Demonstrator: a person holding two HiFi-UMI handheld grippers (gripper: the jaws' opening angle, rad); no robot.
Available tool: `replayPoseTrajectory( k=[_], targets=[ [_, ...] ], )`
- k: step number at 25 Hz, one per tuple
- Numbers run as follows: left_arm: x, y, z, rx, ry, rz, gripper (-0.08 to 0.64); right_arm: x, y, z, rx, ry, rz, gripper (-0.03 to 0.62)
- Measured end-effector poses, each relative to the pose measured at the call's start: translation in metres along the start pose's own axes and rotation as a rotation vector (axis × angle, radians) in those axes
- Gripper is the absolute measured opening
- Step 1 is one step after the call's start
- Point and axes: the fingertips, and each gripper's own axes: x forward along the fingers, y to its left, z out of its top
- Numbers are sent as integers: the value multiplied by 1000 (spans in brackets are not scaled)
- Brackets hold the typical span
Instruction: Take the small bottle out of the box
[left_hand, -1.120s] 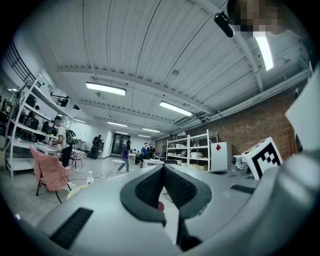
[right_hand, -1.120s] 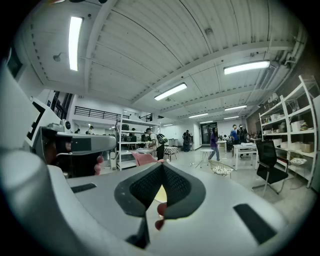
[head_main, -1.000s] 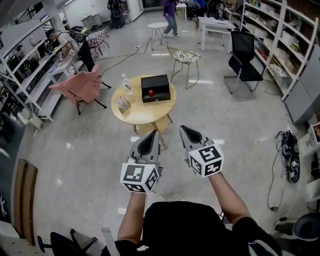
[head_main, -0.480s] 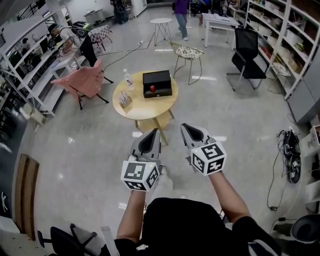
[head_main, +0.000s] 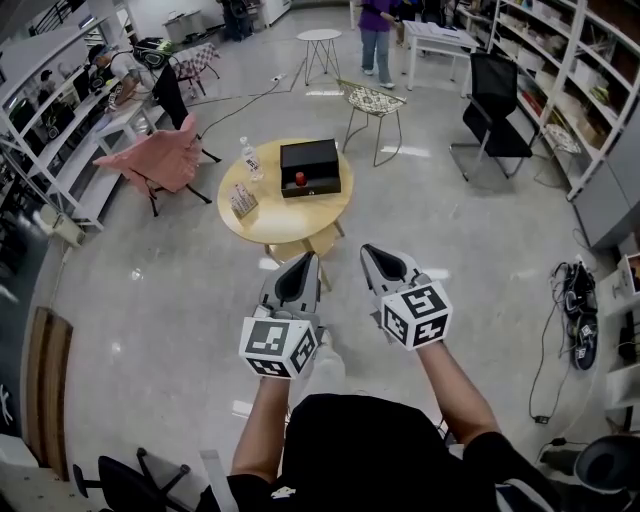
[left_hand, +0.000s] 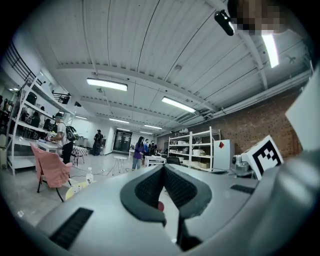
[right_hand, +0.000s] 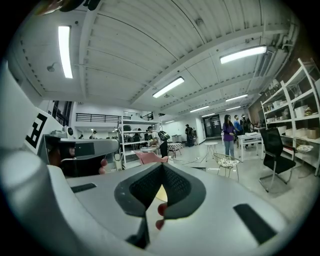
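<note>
Pale polished floor (head_main: 150, 300) spreads wide between me and the round wooden bench (head_main: 270, 218), with nothing in that stretch. At the far left a pink chair (head_main: 160, 160) stands just off the bench's rim. On the bench, from the left: a clear water bottle (head_main: 248, 160) stands upright near the back edge, a small card stand (head_main: 242, 203) sits near the front-left edge, and a black box (head_main: 310, 165) takes the middle towards the back. The small bottle (head_main: 299, 179) is at the front of that box, left of centre; from here it is only a red speck, too small for me to tell more. The bench's front edge and right side are bare. Beyond, to the right, stands a wire chair (head_main: 372, 103), then a black office chair (head_main: 485, 105) by the shelving (head_main: 590, 90).

Down near me, my left claw (head_main: 308, 262) is fully closed with nothing in it, and my right claw (head_main: 368, 252) beside it is closed and empty too, both well short of the bench.
</note>
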Motion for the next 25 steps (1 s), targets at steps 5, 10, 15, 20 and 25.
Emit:
replayPoseTrajectory(
  k=[5,10,15,20,25],
  targets=[
    [24,23,-5,-12,7,2,11,31,-12,-1,0,12,2,2],
    [56,48,-5,-21,16,5,11,65,-30,2,4,24,5,2],
    [92,75,-3,-23,31,3,11,102,-52,10,18,31,-2,2],
    [128,107,-2,-30,48,-5,11,145,-72,15,33,40,-13,2],
    [163,145,2,-38,65,-10,11,191,-88,23,45,54,-22,2]
  ],
)
